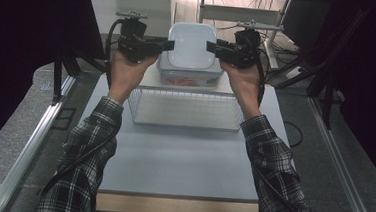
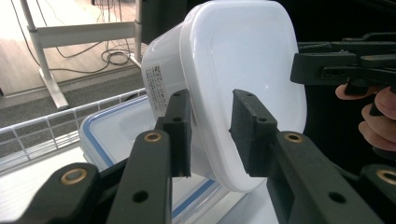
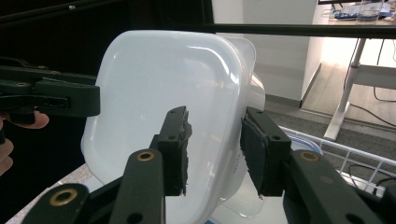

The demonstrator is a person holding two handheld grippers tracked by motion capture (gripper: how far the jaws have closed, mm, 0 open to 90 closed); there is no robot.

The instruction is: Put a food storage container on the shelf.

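Grippers both partly open: our left gripper [image 1: 168, 45] and right gripper [image 1: 211, 46] each straddle the white rounded-square plastic tub's [image 1: 191, 45] rim, grip unconfirmed.

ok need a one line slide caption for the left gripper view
Left gripper clamps one edge of a tilted white lidded container above a blue-trimmed box, right gripper opposite.

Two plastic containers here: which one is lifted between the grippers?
The all-white container, straddled at opposite rims by the left gripper and right gripper. The other, the blue-trimmed container, sits beneath it on the table by the wire basket.
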